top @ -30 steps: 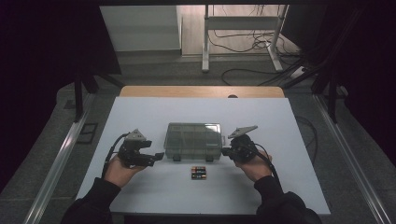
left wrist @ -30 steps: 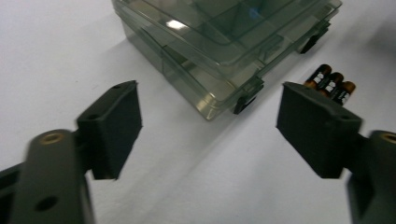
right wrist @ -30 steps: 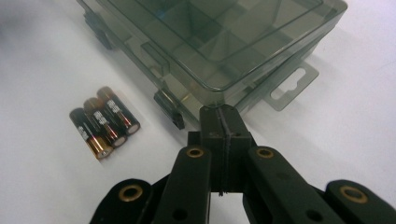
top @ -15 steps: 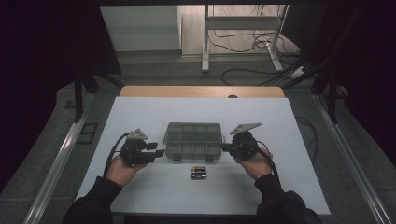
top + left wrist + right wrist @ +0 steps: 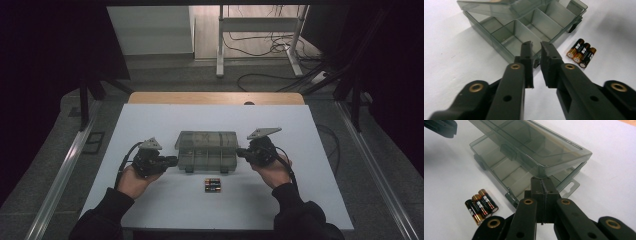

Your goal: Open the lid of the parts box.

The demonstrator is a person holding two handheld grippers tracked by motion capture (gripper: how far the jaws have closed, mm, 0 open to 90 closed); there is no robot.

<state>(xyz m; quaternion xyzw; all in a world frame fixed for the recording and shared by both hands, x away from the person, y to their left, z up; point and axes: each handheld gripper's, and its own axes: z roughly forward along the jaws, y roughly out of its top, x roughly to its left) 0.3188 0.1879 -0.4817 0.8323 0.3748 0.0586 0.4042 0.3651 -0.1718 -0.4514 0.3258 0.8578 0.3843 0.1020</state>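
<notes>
The left gripper (image 5: 536, 48) has its two black jaws almost together, with just a thin gap between them and nothing in the gap; they have just been closing. Its tips point at the near wall of the clear grey box (image 5: 524, 27), close to it, but I cannot tell if they touch it. The right gripper (image 5: 541, 182) has its jaws pressed flat against each other, holding nothing. Its tips sit right under the corner of the box lid (image 5: 536, 147), which is lifted a little above the tray. Inside the tray you can see thin walls that split it into small parts. Three batteries (image 5: 581, 53) lie side by side on the white table (image 5: 150, 120), just in front of the box, between the two hands. They are black with gold ends. There is small writing on them, but it is too tiny to read. In the high view the box sits in the middle of the table with one gripper at each end.
</notes>
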